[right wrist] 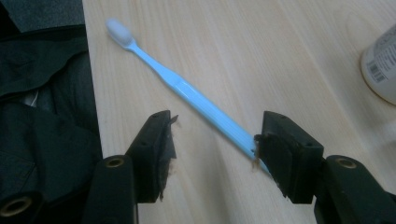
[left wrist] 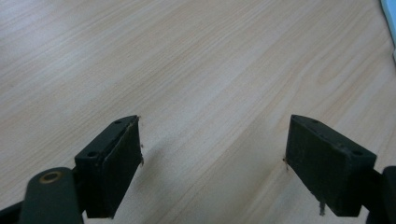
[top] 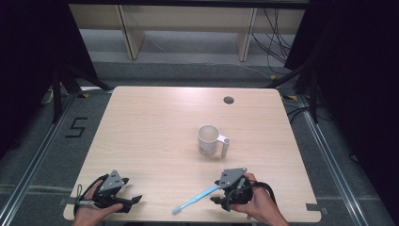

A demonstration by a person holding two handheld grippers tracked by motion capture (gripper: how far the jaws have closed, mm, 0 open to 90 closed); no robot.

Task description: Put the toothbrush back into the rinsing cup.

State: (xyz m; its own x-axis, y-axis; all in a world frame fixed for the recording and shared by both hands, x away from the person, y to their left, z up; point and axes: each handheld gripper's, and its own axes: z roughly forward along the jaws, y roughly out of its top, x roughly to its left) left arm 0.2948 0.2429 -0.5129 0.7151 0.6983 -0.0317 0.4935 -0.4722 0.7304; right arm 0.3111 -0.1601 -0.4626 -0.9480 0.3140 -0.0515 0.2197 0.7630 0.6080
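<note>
A light blue toothbrush [top: 195,200] lies flat near the table's front edge, its white bristle head toward the front left. In the right gripper view the toothbrush [right wrist: 187,91] runs diagonally, and its handle end rests against the inner face of one jaw while the other jaw stands clear of it. My right gripper [right wrist: 215,127] is open around that handle end; in the high view my right gripper [top: 220,195] is at the front right. My left gripper [top: 131,190] rests at the front left. The left gripper view shows my left gripper [left wrist: 212,140] open over bare wood.
A white mug [top: 209,140] stands upright mid-table with its handle to the right; its side also appears as the mug [right wrist: 380,65]. A cable hole [top: 228,100] sits near the far edge. The table's front edge [right wrist: 91,93] runs beside dark cloth.
</note>
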